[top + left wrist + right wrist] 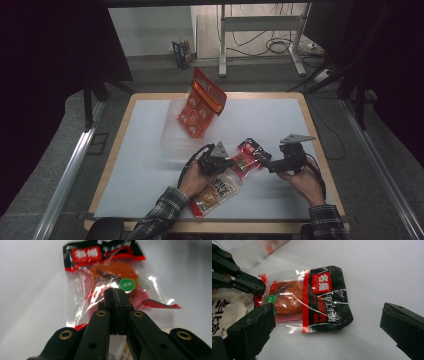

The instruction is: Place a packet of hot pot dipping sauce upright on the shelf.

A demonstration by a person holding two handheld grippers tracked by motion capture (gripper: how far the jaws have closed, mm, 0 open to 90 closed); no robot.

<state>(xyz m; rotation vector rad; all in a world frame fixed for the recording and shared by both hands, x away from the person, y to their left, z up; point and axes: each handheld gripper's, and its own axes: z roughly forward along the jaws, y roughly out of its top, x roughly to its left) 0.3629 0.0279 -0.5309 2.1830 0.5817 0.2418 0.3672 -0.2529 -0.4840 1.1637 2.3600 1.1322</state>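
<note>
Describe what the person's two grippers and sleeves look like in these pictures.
Both the left gripper and the right gripper are black with two jaws, brass-coloured rivets at the linkages, a grey three-cornered plate on top and a trailing black cable. The sleeves are dark plaid.

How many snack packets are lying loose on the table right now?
2. The black-and-red snack packet lies between the two grippers, its edge pinched by the left gripper. The orange-and-white snack packet lies nearer the table's front edge, partly under the left hand. Others may be hidden.
</note>
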